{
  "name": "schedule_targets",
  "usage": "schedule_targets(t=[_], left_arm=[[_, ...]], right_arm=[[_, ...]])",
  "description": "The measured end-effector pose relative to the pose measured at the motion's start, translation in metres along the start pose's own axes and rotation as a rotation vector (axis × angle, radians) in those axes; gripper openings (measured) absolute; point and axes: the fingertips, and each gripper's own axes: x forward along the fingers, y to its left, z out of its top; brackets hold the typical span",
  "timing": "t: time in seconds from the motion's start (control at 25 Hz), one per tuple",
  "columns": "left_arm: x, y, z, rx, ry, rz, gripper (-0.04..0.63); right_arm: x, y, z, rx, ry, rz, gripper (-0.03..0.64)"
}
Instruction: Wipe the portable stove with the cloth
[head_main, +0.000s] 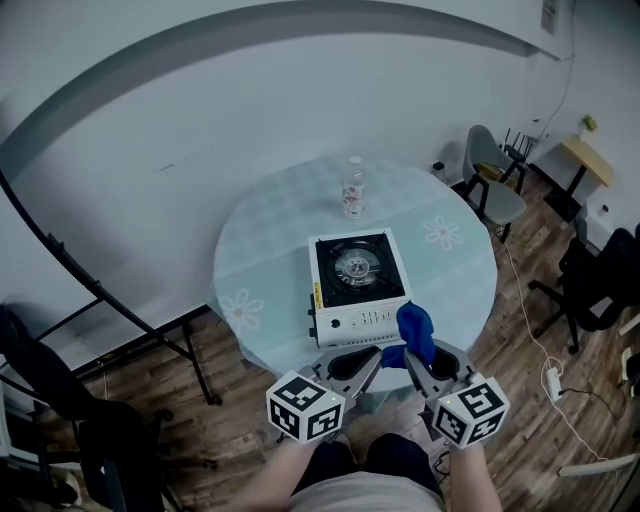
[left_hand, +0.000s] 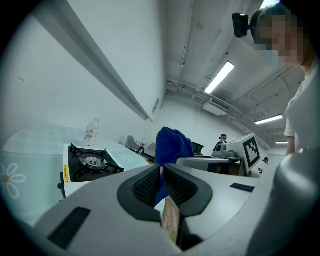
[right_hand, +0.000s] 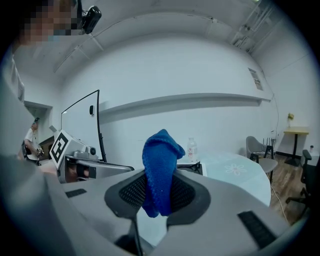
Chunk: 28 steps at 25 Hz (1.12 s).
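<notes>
You stand at the 6 o'clock edge of a round table (head_main: 270, 230) with a pale, flower-printed cover, in a room with white walls and a wooden floor (head_main: 520, 330).

The portable stove (head_main: 357, 285) sits on the half of the table nearest you, its control panel facing you and its black burner top bare. The blue cloth (head_main: 415, 330) is bunched upright just off the stove's 5 o'clock corner and is not yet on the metal. Your right gripper (head_main: 414, 354) has its jaws clamped on the middle of the cloth, with a fold standing above them and a tail hanging below. Your left gripper (head_main: 378, 353) sits just beside it at 9 o'clock. Its jaws are drawn nearly together, and a strip of the cloth shows in the slit, so it seems to be nipping the lower edge.

To wipe well, I would let that edge go and lay the loose fold flat on the white casing. Draw it across in even passes, and use the left gripper to steady the stove's body so it cannot slide. Go lightly around the pan supports, where the cloth could snag.

A water bottle (head_main: 353, 188) stands at the stove's 12 o'clock, well apart from it. Chairs (head_main: 492, 185) stand off the table at 2 o'clock, and a cable (head_main: 553, 382) trails over the floor at 4 o'clock.
</notes>
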Motion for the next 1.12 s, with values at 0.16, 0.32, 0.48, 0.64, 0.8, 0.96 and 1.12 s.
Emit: schedule_targets(t=[0.16,0.32,0.48,0.64,0.8,0.96,1.12], left_arm=[[0.007,0.015,-0.002,-0.028,0.014,0.002,0.037],[0.015,0.029,-0.004,-0.047,0.028,0.014,0.037],[0.027,0.051,-0.001,-0.064,0.026,0.051,0.037],[0.051,0.075,0.01,-0.082,0.015,0.084,0.037],[0.078,0.098,0.021,-0.095,0.003,0.119,0.037],[0.101,0.119,0.031,-0.113,-0.013,0.166,0.037],[0.116,0.141,0.037,-0.134,-0.022,0.224,0.037]], right_arm=[[0.01,-0.01,0.001,0.009,0.019,-0.003,0.106],[0.022,-0.033,0.004,0.009,0.021,-0.019,0.106],[0.044,-0.061,0.01,0.006,0.037,-0.017,0.106],[0.07,-0.089,0.023,-0.015,0.042,0.004,0.106],[0.097,-0.12,0.03,-0.028,0.058,0.022,0.106],[0.128,-0.151,0.041,-0.051,0.071,0.052,0.106],[0.164,-0.17,0.059,-0.086,0.071,0.104,0.106]])
